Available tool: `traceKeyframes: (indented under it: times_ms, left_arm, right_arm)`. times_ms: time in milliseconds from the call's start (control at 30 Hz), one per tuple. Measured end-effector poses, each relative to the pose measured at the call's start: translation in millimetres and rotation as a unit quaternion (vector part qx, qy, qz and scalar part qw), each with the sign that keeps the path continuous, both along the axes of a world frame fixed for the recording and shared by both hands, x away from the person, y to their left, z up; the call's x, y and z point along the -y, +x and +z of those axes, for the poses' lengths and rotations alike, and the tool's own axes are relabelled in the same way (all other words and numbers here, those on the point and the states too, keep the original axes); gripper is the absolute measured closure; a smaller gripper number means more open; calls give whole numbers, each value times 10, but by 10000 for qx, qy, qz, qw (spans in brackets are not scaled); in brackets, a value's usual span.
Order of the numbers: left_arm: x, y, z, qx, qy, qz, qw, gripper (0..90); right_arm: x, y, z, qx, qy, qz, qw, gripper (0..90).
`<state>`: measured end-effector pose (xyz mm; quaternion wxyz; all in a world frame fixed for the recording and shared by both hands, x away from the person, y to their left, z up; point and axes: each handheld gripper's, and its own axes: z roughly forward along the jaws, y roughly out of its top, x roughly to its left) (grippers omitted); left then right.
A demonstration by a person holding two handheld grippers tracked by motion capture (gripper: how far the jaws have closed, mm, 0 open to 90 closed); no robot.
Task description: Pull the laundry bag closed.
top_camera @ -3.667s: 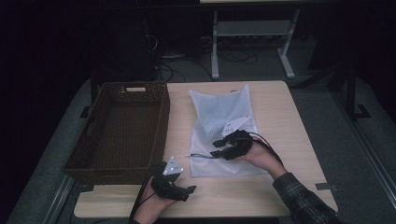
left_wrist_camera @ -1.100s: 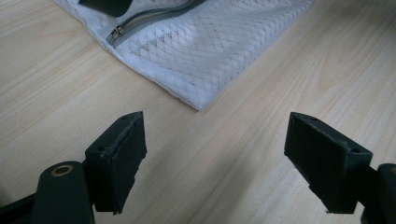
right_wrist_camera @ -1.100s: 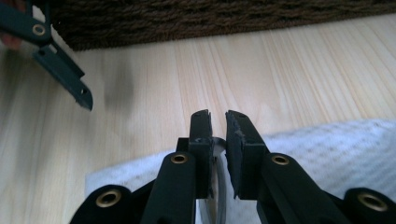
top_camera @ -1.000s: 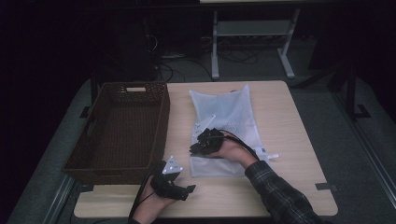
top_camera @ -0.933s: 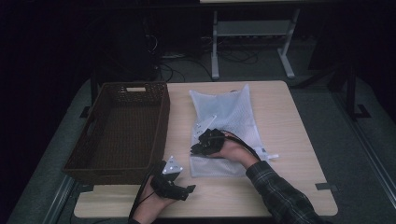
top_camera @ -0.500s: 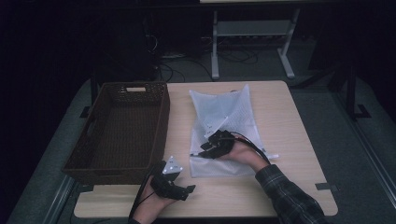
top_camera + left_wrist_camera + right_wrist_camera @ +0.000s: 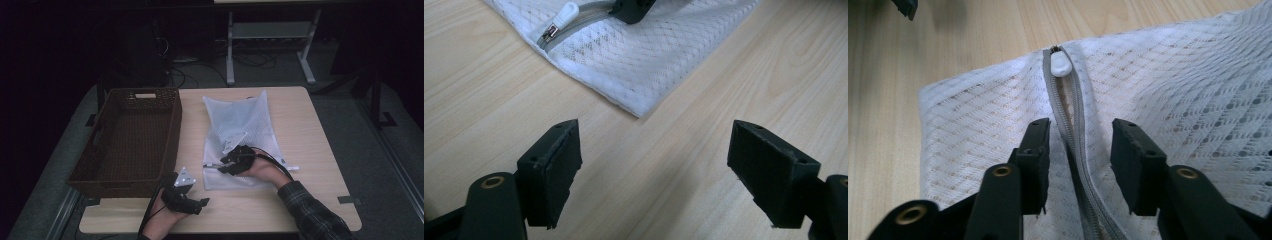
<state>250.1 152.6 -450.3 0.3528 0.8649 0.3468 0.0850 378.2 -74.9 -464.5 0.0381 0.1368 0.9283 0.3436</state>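
- Zipper (image 7: 1070, 130) of the mesh bag (image 7: 245, 135) runs straight ahead between the right gripper (image 7: 1079, 150) jaws; its long axis lies along the jaws' own line.
- Pull tab (image 7: 1060, 63), white and teardrop-shaped, lies beyond the jaw tips at the bag's near edge.
- Right gripper jaws: just opened partway, straddling the grey teeth, not pressing them.
- Left gripper (image 7: 654, 170): jaws wide apart, empty, over bare table (image 7: 704, 100) just off the bag corner.
- Right hand is nearer the tab.
- Bag: soft white diamond mesh, lying flat beside the basket (image 7: 127, 140).
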Motion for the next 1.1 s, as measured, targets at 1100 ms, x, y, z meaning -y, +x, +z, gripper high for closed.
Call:
traceKeyframes:
  times_ms: [1100]
  left_arm:
    - [311, 286, 195, 164, -294, 251, 9991, 253]
  right_arm:
    - [344, 71, 130, -56, 1007, -514, 9936, 878]
